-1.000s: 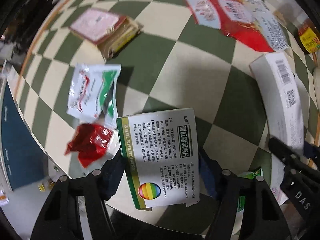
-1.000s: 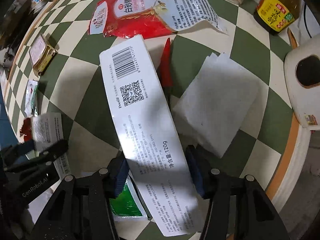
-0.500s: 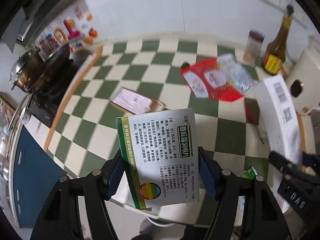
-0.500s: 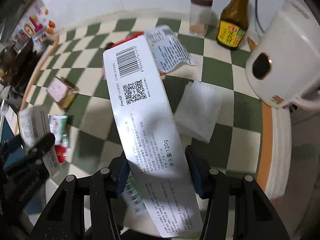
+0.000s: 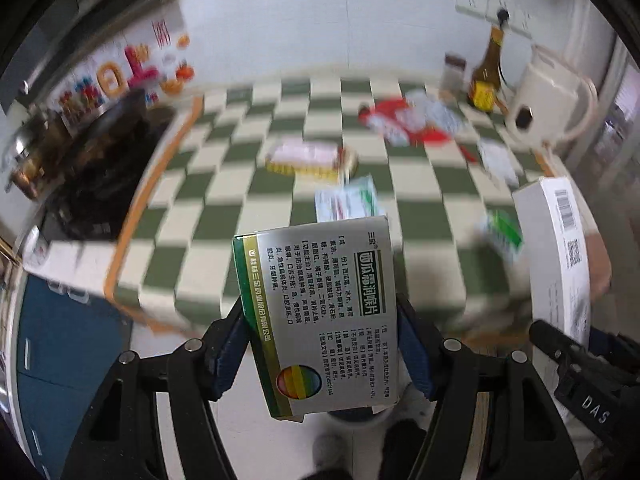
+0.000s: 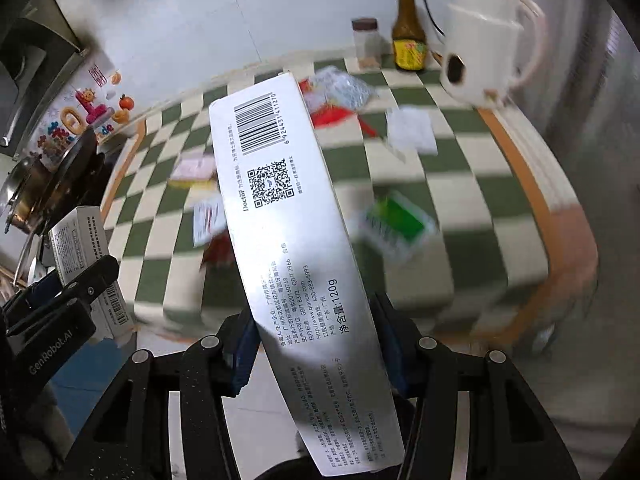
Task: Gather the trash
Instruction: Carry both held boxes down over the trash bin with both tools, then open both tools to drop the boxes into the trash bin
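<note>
A silver medicine box (image 5: pixel 316 312) is clamped in the left gripper (image 5: pixel 320 344), a long white carton (image 6: pixel 296 240) in the right gripper (image 6: pixel 316 344), both off the checkered table (image 6: pixel 460 168); a bin, unseen, must be reached next.

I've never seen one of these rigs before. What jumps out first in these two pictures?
Each gripper clamps a box. The left gripper holds a silver and green medicine box front and centre, while the right gripper grips a long white carton with a barcode and QR code. Behind them the green-checked table is littered with wrappers, with a brown sauce bottle and white kettle at the far right.
</note>
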A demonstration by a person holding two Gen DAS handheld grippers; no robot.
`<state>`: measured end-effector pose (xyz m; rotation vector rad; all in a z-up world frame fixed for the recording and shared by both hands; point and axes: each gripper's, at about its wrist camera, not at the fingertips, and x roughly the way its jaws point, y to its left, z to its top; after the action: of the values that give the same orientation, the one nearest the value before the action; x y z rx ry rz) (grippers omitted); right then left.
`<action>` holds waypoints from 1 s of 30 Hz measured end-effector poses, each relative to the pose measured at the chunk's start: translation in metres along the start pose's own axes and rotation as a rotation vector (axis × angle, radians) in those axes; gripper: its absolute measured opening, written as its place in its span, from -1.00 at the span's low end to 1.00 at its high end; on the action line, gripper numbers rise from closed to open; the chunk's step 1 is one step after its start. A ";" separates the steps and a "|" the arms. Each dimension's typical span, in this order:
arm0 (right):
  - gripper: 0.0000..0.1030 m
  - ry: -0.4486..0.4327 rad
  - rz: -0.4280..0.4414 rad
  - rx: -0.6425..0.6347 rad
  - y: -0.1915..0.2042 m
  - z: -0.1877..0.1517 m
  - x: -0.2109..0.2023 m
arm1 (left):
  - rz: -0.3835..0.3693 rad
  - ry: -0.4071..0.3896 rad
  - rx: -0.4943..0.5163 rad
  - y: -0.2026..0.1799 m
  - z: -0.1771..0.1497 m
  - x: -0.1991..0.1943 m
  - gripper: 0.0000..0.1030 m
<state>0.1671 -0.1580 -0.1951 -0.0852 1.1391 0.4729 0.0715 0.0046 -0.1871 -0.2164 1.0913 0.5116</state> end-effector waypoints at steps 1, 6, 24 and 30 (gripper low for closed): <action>0.06 0.029 -0.006 0.013 0.003 -0.021 0.002 | -0.013 0.027 0.003 0.003 -0.010 0.005 0.26; 0.06 0.166 -0.018 0.030 0.003 -0.098 0.027 | -0.069 0.205 -0.003 0.013 -0.069 0.054 0.26; 0.06 0.683 -0.011 0.237 -0.090 -0.331 0.376 | -0.275 0.783 -0.026 -0.036 -0.251 0.433 0.30; 0.08 0.715 0.018 0.220 -0.095 -0.352 0.464 | -0.228 0.767 -0.031 -0.037 -0.275 0.471 0.87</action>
<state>0.0594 -0.2018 -0.7731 -0.0521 1.8879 0.3329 0.0428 -0.0043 -0.7332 -0.5882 1.7761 0.2331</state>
